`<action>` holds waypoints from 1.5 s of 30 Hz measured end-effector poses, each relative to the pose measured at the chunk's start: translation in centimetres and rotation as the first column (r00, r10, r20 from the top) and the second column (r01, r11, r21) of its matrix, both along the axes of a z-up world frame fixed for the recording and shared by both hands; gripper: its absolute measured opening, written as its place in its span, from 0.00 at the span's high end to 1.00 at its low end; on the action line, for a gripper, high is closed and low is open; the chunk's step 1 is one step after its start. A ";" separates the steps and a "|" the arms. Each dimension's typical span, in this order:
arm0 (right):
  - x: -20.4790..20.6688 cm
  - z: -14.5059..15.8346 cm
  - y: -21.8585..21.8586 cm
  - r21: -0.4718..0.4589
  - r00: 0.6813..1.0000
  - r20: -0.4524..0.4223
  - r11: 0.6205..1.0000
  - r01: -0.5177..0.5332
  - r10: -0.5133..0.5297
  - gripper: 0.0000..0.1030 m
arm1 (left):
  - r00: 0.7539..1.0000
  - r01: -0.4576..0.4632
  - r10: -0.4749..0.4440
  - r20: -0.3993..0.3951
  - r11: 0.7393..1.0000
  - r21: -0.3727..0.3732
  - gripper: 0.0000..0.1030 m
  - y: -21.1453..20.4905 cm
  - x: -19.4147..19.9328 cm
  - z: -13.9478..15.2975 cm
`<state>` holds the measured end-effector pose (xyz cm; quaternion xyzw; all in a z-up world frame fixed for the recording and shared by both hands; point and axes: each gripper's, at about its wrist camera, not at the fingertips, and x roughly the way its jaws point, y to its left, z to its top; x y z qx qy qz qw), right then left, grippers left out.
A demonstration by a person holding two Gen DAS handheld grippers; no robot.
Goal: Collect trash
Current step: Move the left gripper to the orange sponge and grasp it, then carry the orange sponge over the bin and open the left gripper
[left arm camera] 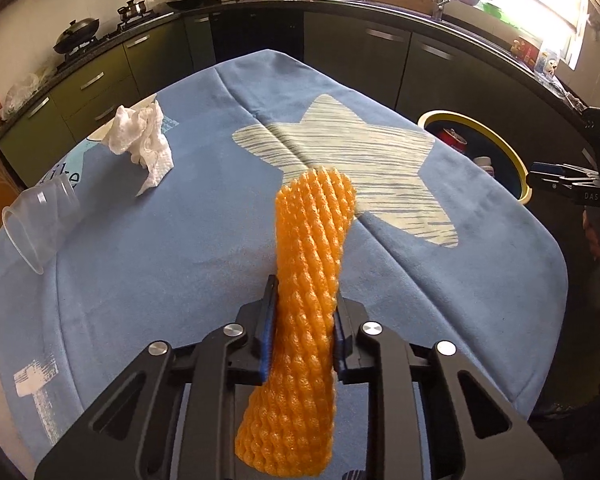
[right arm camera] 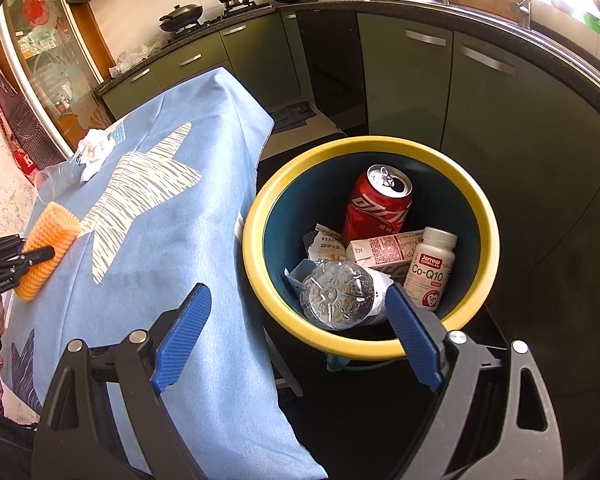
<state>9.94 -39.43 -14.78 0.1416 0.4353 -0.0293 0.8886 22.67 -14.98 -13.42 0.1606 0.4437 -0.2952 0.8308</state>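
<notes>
Left gripper (left arm camera: 305,334) pinches the orange foam-mesh fruit sleeve (left arm camera: 308,304) mid-length, lower centre of frame, over the blue star-print tablecloth (left arm camera: 140,264). Sleeve likely light, soft, squashy; mid-body hold suits. Right gripper (right arm camera: 296,336) spread, empty, above the yellow-rimmed bin (right arm camera: 260,208).

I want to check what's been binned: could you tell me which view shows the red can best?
The right wrist view: the red can stands unobstructed inside the yellow-rimmed bin. The left wrist view shows only its top past the bin's rim.
</notes>
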 end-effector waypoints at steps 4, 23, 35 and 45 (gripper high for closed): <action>-0.3 0.2 -0.3 0.003 1.000 0.012 1.000 0.006 -0.006 0.18 | 1.000 0.017 -0.016 0.025 0.999 -0.037 0.82 -0.7 -0.9 2.1; -4.6 -0.2 -7.0 -0.002 0.986 0.034 0.987 0.161 -0.161 0.18 | 0.937 0.340 -0.348 -0.036 0.930 -0.137 0.80 -22.2 0.2 5.8; -6.4 -2.4 -11.0 0.047 0.977 -0.004 0.976 0.211 -0.211 0.18 | 0.918 0.357 -0.369 -0.146 0.929 -0.101 0.55 -35.4 4.3 -0.3; -5.9 -3.2 -11.4 0.069 0.980 -0.014 0.977 0.201 -0.200 0.18 | 0.936 0.321 -0.336 -0.105 0.937 -0.140 0.21 -35.3 5.1 0.6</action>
